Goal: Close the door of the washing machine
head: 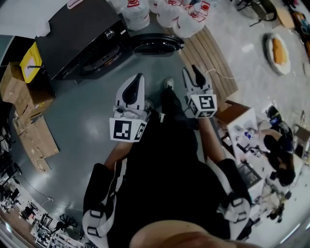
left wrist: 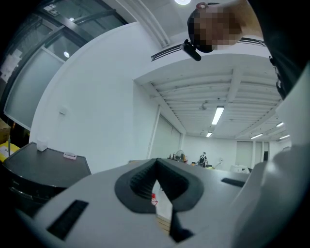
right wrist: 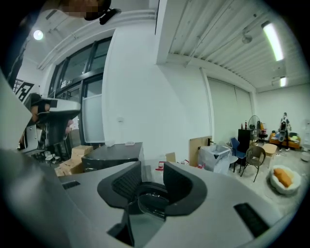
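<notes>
Grey floor (head: 87, 126) spread below you. Nearest, you held two grippers side by side, both empty. The left gripper (head: 139, 77) had its jaws drawn together at the tips, and the right gripper (head: 192, 72) showed a narrow gap. Just beyond them the one round door (head: 157, 44) hung open, swung out from the single dark washing machine (head: 82, 34). Farthest stood what looked like four white bags (head: 135, 12), cut off by the frame's edge.
</notes>
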Demonstrator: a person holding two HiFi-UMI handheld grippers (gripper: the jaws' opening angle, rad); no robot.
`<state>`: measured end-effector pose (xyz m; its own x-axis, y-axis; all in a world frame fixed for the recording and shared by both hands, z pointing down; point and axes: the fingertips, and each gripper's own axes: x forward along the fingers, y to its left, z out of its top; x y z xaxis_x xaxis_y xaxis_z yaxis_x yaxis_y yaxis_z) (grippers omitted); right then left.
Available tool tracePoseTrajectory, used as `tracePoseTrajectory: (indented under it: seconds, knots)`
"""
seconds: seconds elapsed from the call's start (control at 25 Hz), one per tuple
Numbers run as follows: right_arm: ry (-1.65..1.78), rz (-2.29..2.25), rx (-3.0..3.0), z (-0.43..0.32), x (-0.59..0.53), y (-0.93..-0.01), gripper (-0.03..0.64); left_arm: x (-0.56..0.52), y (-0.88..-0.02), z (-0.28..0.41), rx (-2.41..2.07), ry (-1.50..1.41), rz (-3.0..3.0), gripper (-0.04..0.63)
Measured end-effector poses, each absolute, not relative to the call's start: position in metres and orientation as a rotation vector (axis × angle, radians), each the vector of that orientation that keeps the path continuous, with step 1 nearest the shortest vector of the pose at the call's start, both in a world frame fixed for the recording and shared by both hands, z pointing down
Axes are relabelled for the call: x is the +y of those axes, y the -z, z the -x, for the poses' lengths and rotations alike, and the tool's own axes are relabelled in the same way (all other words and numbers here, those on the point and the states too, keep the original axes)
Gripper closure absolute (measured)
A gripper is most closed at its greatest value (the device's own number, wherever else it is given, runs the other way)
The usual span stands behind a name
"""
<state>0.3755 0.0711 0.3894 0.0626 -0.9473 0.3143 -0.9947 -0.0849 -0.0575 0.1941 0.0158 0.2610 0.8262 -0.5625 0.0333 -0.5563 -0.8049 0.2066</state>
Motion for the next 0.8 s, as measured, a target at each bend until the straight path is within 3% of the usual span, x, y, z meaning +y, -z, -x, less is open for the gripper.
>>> tracePoseTrajectory:
  seconds: [0.8]
  knots:
    - [-0.697, -1.595, -1.931, -0.512, -0.071, -0.611, 0.479, -0.108, -0.314, -0.350, -0.946, -0.104, -2.694, 0.591]
